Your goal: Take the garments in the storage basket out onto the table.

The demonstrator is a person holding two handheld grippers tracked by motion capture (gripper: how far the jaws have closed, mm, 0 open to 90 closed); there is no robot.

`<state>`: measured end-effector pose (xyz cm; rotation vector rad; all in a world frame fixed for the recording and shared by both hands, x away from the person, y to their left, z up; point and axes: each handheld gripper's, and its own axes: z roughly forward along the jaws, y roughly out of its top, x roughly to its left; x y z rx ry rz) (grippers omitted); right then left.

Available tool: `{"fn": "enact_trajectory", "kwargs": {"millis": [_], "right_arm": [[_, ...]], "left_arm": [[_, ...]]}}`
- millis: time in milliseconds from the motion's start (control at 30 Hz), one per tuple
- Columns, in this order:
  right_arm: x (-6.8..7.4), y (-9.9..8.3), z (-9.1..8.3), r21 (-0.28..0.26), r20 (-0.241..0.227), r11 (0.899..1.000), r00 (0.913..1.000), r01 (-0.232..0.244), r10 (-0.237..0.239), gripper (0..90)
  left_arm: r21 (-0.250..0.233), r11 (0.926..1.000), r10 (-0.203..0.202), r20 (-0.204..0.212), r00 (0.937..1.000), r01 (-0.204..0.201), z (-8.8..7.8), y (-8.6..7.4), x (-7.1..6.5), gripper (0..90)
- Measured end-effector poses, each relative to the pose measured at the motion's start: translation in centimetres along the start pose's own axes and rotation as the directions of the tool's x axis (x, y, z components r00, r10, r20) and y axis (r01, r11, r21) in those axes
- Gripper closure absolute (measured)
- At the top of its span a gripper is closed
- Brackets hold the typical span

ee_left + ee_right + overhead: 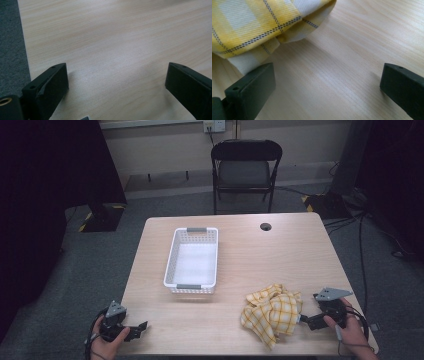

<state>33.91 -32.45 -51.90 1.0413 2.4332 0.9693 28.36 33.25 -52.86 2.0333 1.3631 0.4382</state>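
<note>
Nearest, at the table's (300, 240) front left corner: left gripper (141, 328) held in a hand (107, 342), jaws spread wide over bare wood, nothing between them; at front right, right gripper (301, 319) in the other hand (350, 330), jaws likewise wide apart and empty, one jaw just beside the cloth's edge. Left of that gripper: crumpled yellow checked cloth (271, 312), heaped, no clear long axis. Farther back, left of centre: white basket (175, 255), empty, long axis running away from the person. Beyond the table: a black folding chair (245, 167). No legible writing anywhere.
</note>
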Motion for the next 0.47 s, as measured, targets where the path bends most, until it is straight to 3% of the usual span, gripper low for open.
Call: {"fn": "enact_trajectory", "kwargs": {"millis": [133, 333, 467], "right_arm": [[0.0, 0.0, 0.0, 0.000, 0.000, 1.000, 1.0000, 0.000, 0.000, 0.0], [0.0, 0.0, 0.0, 0.000, 0.000, 1.000, 1.0000, 0.000, 0.000, 0.0], [0.0, 0.0, 0.0, 0.000, 0.000, 1.000, 1.0000, 0.000, 0.000, 0.0]], "left_arm": [[-0.010, 0.9995, 0.029, -0.033, 0.9991, -0.029, 0.1, -0.4, 0.1, 3.0], [-0.101, 0.9939, 0.042, -0.027, 0.9987, -0.044, 0.3, -1.4, 0.3, 0.0], [-0.111, 0.9929, 0.041, -0.027, 0.9988, -0.044, 0.4, -1.5, 0.3, 0.0]]}}
